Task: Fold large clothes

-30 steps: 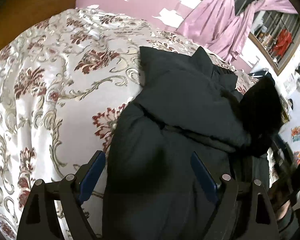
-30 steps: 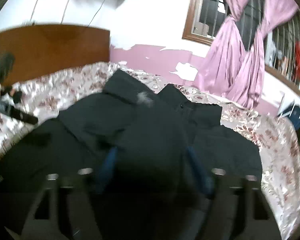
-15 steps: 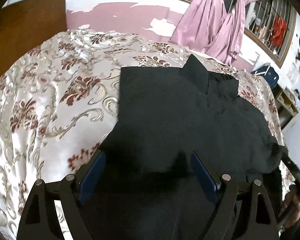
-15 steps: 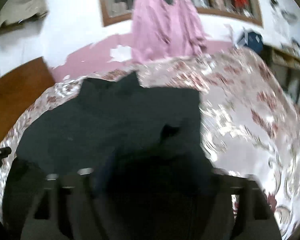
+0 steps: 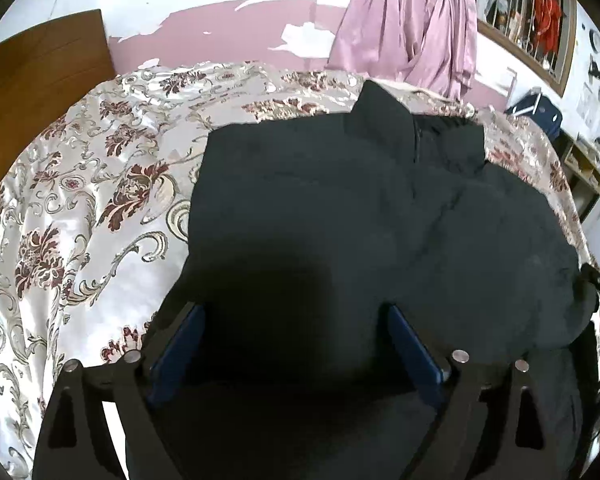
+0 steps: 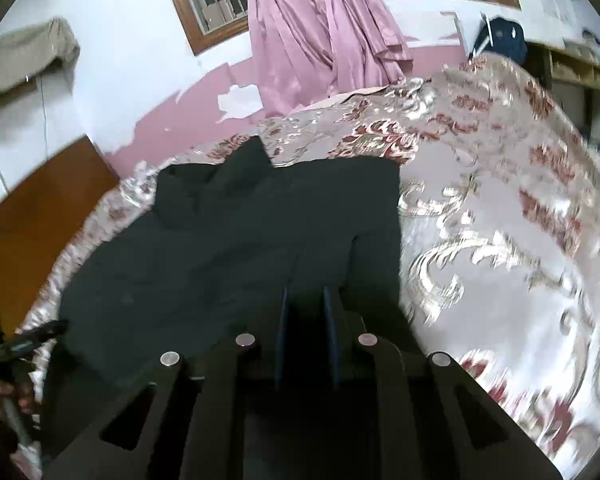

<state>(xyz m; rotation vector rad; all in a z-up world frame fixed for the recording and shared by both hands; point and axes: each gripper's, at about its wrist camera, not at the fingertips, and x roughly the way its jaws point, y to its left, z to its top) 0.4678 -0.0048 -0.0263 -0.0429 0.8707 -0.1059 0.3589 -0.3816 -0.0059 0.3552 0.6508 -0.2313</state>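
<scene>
Your big bed [image 5: 68,216] has a shiny cover with red flowers on it, and everything here sits on or near that bed. Behind the bed hangs a pink curtain [image 6: 300,36], and a brown headboard [image 5: 40,76] stands at the bed's end.

The dark jacket [image 5: 340,208] lies flat on the bed, spread over the middle of it, with its collar pointing toward the curtain side.

Your left gripper [image 5: 296,340] hangs just above the near part of the jacket. Its blue fingers [image 5: 176,344] are wide apart, and dark cloth shows in the gap between them. They pinch nothing.

Your right gripper [image 6: 306,320] is at the jacket's side near the bare flowery part of the bed. Its blue fingers [image 6: 282,320] are close together and squeeze a fold of the jacket between them.
</scene>
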